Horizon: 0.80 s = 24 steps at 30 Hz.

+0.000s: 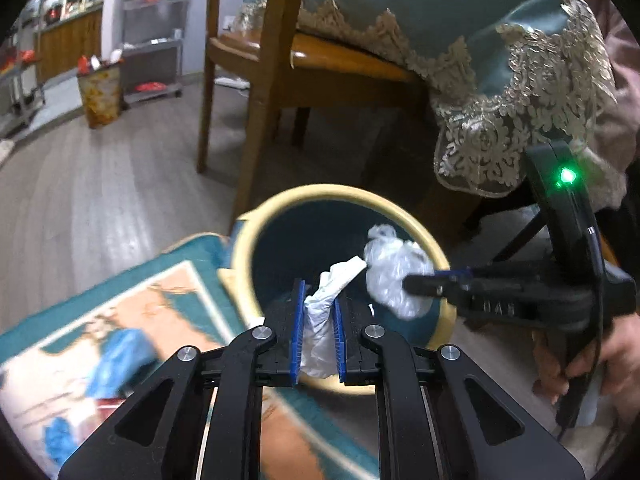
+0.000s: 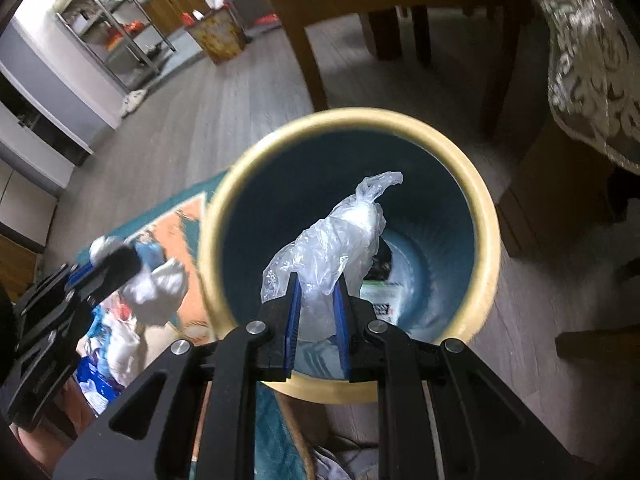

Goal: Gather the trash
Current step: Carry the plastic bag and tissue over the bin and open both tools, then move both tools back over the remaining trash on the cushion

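While both loads hang over it, stands directly below and ahead of the 2 grippers: round bin (image 2: 486, 216), upright on the wood floor, cream rim, dark teal ribbed wall, some printed packaging at the bottom. Beside its left flank, patterned teal-and-orange rug (image 1: 120, 320) strewn with more scraps, too blurred to name. Nearer the mouth's centre, right gripper (image 2: 318, 312), clamped on a crinkled clear plastic bag (image 2: 340, 232), thin and glossy, long axis pointing up and away over the opening. Closer to the near rim, possibly just inside it, left gripper (image 1: 318, 332), pinched on a crumpled white tissue (image 1: 326, 300), soft and matte, long axis along the fingers. Looks ready for release, right load first.
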Available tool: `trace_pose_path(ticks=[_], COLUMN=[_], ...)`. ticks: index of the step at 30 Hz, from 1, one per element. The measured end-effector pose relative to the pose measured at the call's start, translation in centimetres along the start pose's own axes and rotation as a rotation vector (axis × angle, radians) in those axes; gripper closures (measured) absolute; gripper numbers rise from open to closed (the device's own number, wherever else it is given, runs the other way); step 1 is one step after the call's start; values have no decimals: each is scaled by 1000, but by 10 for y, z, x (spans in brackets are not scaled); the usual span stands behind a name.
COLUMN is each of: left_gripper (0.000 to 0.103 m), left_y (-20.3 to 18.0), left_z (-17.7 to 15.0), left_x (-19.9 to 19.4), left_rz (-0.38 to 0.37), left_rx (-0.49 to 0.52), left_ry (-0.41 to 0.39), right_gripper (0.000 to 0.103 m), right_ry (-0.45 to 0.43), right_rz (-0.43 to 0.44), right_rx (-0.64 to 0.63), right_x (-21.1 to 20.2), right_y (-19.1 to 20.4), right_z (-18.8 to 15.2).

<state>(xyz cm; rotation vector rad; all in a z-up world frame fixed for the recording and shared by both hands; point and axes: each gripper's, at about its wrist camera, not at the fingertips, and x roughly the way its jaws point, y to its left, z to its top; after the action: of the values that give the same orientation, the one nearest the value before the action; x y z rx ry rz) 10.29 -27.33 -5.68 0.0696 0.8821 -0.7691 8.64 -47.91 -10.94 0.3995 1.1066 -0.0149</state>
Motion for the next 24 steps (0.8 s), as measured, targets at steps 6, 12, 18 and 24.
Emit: trace_pose_path(ticks=[6,12,18,24], left_gripper=[75,40,40,39], left_y=[1,2,3,8], left_z=[1,3,5,0], left_x=[23,12,-12,-52], left_rz=[0,32,63,123], left_rx=[-9,5,23,34], left_ry=[24,-1,-21,-50], right_gripper=[85,75,64,56], right_ry=[28,44,22,-21], right_rz=[-34,-58,-57,-69], right_rx=[-6,-2,-26,-64], right_x=[7,11,2,-14], right_y=[-12,-15,-1,19], right_z=[-7,-7,-5,-4])
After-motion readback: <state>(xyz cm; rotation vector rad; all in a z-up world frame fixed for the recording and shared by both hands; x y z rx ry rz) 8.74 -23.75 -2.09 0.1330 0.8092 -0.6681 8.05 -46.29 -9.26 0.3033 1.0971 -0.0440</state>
